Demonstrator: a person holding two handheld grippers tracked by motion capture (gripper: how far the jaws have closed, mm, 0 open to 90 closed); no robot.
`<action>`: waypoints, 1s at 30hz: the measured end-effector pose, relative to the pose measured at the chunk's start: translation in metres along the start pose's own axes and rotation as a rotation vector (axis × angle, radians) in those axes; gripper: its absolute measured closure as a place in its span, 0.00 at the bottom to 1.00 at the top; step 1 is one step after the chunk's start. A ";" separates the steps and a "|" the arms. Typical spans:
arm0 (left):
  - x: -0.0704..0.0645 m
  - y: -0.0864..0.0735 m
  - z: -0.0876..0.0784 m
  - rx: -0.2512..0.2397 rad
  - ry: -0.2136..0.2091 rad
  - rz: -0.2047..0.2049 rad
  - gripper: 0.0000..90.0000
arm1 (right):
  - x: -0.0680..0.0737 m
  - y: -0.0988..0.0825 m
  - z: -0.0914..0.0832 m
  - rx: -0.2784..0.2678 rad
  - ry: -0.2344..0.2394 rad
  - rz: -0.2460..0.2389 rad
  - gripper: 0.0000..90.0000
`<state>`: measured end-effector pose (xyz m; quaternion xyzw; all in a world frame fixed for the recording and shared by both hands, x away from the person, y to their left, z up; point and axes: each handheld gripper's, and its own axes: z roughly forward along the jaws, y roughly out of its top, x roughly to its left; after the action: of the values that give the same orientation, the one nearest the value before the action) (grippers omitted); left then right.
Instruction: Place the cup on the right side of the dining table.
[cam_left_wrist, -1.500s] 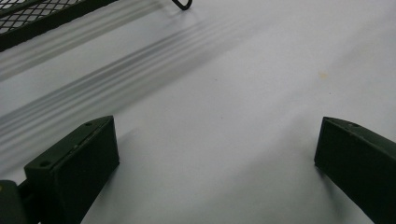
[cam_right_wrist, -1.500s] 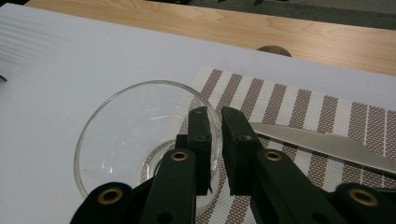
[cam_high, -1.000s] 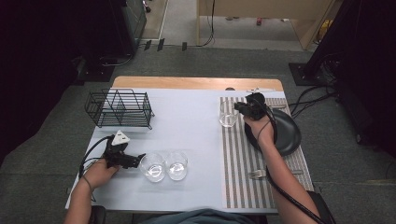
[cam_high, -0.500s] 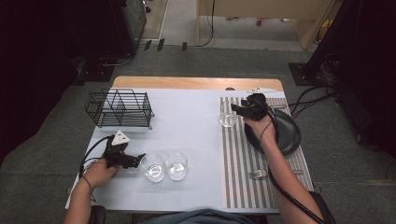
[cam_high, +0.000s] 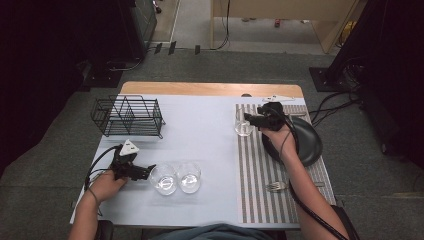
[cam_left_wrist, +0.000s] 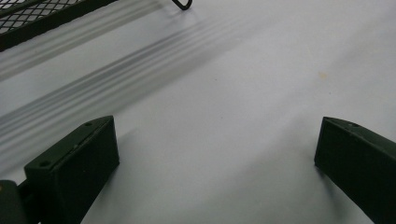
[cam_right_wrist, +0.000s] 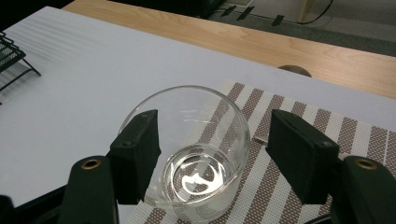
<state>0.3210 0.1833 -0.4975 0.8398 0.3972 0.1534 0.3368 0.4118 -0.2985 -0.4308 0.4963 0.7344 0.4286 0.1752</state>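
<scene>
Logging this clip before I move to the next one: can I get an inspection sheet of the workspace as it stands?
Surface: table under a pale sheet, with a striped placemat on its right part.
Job's things: glass tumbler upright on the placemat's far left corner; two more tumblers side by side near the front.
Clutter: black wire rack far left; black plate and fork on the placemat.
Grippers: right gripper has just been opening, one jaw inside the tumbler, one outside, pads not pressing; left gripper open over bare sheet.
Cables: one trails from the left gripper; others lie on the floor at right.
Surroundings: grey carpet, dark stands, wooden furniture behind.
</scene>
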 end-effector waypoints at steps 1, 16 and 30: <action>0.000 0.000 0.000 -0.001 0.000 0.000 0.00 | 0.001 0.000 0.000 -0.001 -0.001 -0.001 0.38; 0.000 0.000 0.000 0.000 0.000 0.000 0.00 | 0.010 -0.001 -0.006 0.009 0.015 -0.018 0.35; 0.000 0.000 0.000 0.000 0.000 0.000 0.00 | 0.018 -0.002 -0.015 0.006 0.026 -0.038 0.35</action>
<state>0.3210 0.1834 -0.4976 0.8397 0.3972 0.1535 0.3369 0.3925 -0.2892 -0.4209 0.4772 0.7472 0.4293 0.1722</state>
